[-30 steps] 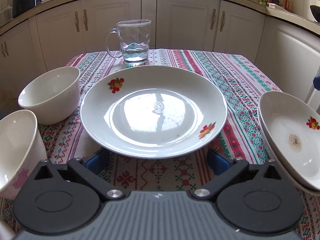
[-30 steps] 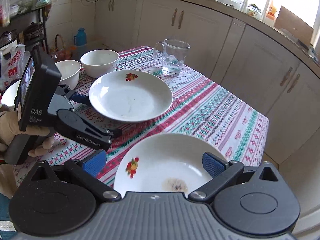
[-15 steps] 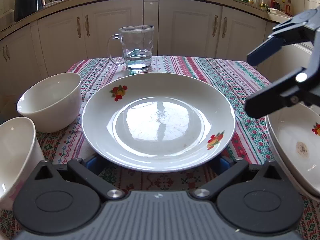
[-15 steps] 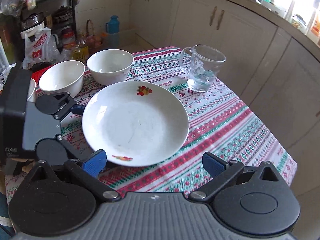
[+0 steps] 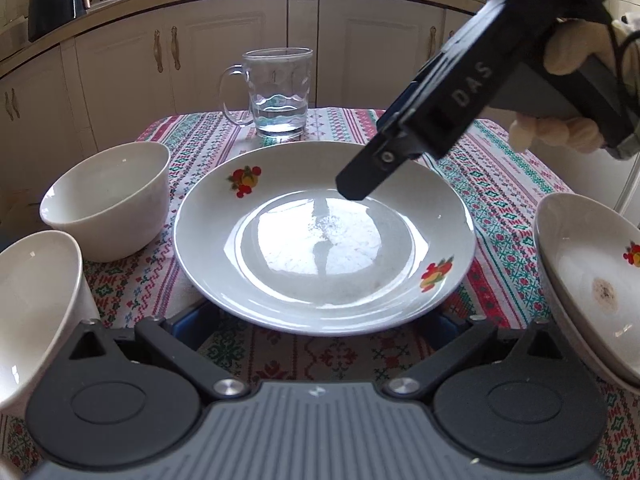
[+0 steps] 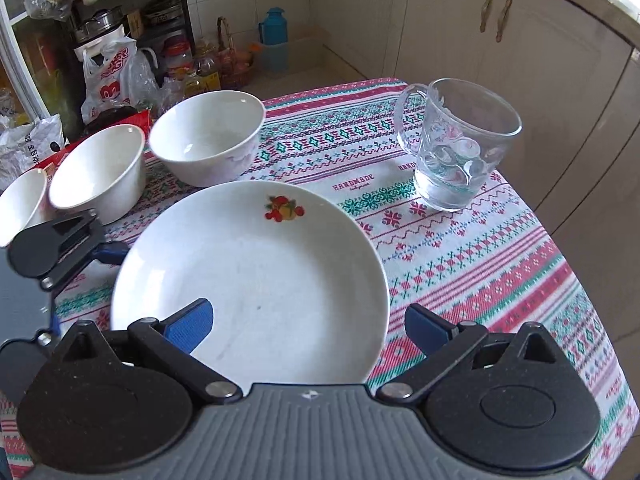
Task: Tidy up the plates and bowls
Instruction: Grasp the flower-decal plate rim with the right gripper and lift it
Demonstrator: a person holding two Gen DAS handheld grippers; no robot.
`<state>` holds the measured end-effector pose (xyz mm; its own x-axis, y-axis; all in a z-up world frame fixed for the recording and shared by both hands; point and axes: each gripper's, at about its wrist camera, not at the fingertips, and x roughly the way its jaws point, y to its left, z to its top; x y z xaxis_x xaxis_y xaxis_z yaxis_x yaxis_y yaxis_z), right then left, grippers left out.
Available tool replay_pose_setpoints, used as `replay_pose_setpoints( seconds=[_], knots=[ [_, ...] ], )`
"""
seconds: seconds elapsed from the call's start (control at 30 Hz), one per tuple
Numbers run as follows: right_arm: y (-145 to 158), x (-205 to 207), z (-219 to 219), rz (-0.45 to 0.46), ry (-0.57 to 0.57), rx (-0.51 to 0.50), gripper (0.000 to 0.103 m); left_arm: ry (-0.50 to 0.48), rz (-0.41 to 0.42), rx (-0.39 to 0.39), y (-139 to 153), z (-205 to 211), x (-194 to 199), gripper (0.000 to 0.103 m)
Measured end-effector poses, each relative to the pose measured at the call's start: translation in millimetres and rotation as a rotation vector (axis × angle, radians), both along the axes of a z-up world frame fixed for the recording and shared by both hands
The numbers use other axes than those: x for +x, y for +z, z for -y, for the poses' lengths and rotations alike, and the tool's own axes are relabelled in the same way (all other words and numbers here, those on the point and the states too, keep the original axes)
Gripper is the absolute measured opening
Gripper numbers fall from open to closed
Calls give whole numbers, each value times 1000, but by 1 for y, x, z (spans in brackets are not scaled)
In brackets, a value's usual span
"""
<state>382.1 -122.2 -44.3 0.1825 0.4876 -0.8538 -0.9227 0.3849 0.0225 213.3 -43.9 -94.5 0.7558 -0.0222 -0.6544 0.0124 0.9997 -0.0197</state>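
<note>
Right wrist: right gripper (image 6: pixel 308 326) jaws apart over plate (image 6: pixel 256 280) rim, tablecloth (image 6: pixel 460 248) bare rt.

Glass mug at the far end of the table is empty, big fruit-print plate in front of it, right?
Not quite. The glass mug isn't empty: the left wrist view shows water in its bottom part. The rest holds: it stands at the table's far end, with the fruit-print plate in front of it.

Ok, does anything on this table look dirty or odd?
Yes: the plate at the right edge has a brown, dark-speckled stain in its well, and it looks tilted. The middle plate looks clean.
</note>
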Motion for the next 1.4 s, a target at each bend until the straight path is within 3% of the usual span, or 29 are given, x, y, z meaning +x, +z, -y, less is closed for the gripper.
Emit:
replay_pose_setpoints(
  seconds=[0.17,0.47,1.03,1.4],
  knots=[
    [-12,23,-18,-25,23,0,103,-11,13,3,-1,0,0,102],
    [-26,41,-32,-112,66,11,83,-18,23,6,-1,0,-2,102],
    [-23,47,-20,-230,51,67,83,-27,16,55,3,2,-4,102],
    [-12,34,-1,-251,12,103,83,-70,28,91,12,7,-13,102]
  ],
)
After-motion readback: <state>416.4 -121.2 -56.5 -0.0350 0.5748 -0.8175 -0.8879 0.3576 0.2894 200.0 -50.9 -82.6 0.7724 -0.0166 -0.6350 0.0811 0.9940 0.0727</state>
